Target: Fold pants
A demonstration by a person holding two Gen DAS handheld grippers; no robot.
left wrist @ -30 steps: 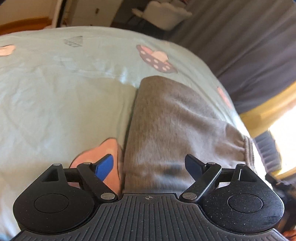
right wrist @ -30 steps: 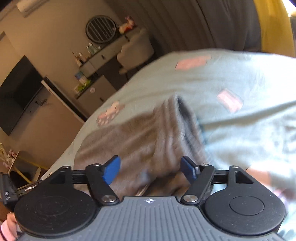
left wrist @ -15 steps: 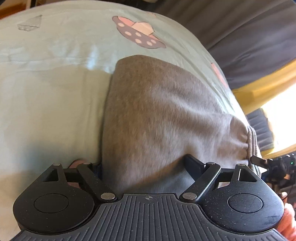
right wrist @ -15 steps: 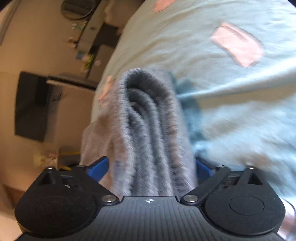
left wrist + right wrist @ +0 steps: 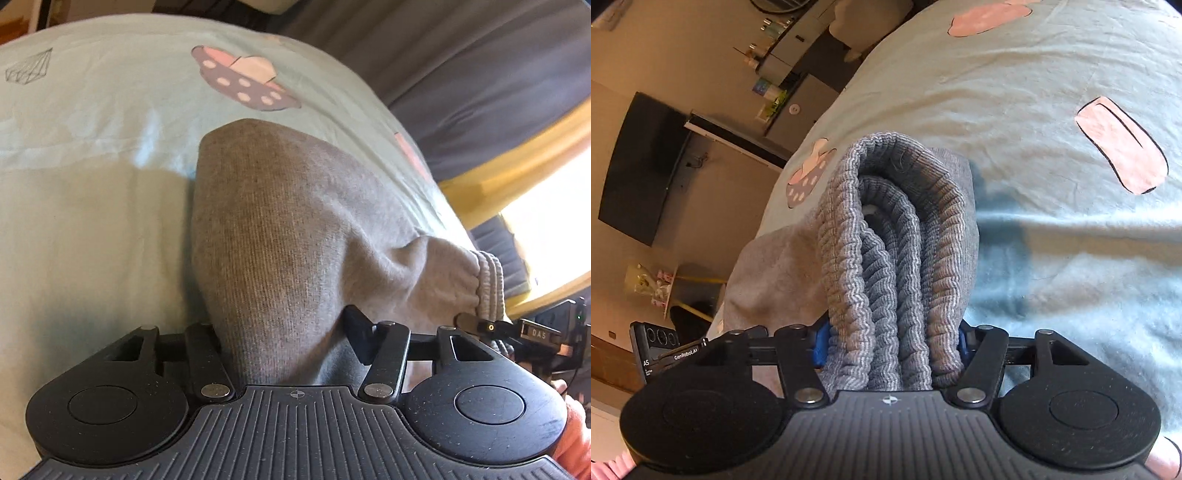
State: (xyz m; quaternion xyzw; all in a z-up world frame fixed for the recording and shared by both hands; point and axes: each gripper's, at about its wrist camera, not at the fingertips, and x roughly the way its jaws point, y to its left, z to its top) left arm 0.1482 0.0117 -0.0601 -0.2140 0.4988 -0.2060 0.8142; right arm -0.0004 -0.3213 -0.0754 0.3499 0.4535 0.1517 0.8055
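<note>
The grey pants (image 5: 280, 229) lie folded in a thick bundle on the light blue bedsheet (image 5: 92, 221). My left gripper (image 5: 284, 339) is shut on the folded end of the pants; its fingertips are buried in the cloth. My right gripper (image 5: 890, 343) is shut on the ribbed waistband (image 5: 894, 236), whose several stacked layers stand up between the blue pads (image 5: 820, 343). The right gripper's housing (image 5: 517, 328) shows at the right edge of the left wrist view, beside the waistband (image 5: 489, 284).
The sheet has pink and purple printed shapes (image 5: 243, 81) (image 5: 1123, 144). Grey curtains and a yellow band (image 5: 498, 162) lie beyond the bed's right side. A television (image 5: 642, 166), a cabinet with bottles (image 5: 790, 66) and a small table (image 5: 665, 284) stand off the bed's left side.
Both grippers moved onto the pants and closed on them: the left on the folded end, the right on the stacked waistband. The bundle now bulges up between them.
</note>
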